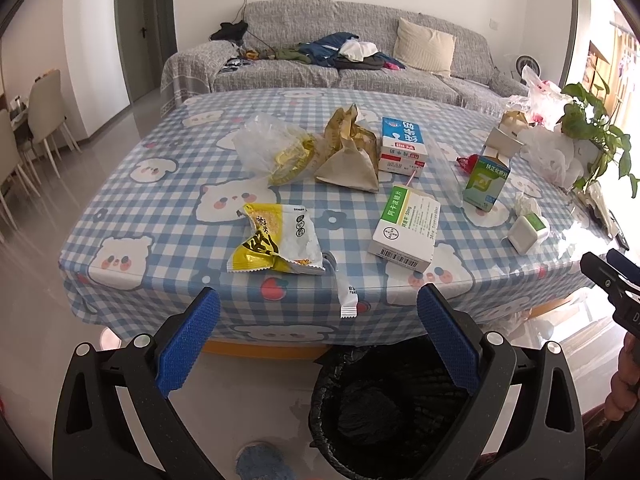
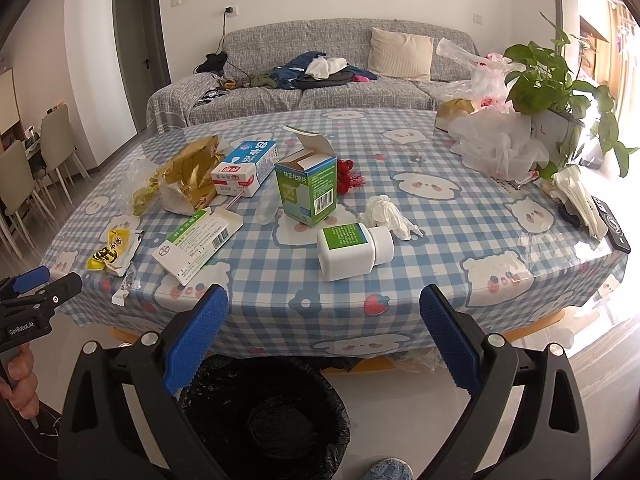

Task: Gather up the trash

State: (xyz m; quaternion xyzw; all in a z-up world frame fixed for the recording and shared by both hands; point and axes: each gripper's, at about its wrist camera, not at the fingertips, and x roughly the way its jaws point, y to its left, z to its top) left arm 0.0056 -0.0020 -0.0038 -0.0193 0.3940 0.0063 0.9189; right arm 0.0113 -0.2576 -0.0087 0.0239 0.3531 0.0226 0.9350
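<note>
You see a tablecloth (image 2: 440,208) in blue-and-white check printed with white bears, a yellow-and-white snack wrapper (image 1: 276,240), a green-and-white medicine box (image 2: 308,188), a white bottle (image 2: 352,250) with a green label, and a black-lined bin (image 2: 264,416).

"GenRoboLAI" on left gripper (image 2: 30,280) body; "50mg" on flat white-green medicine box (image 1: 406,234); other print Chinese, not legible.

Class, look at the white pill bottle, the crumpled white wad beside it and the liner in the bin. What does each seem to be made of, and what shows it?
Pill bottle: probably plastic, smooth and slightly glossy, with a green paper-like label. Crumpled wad: likely tissue paper, matte with soft irregular folds. Bin liner: seemingly thin black plastic film, wrinkled with small shiny highlights.
</note>
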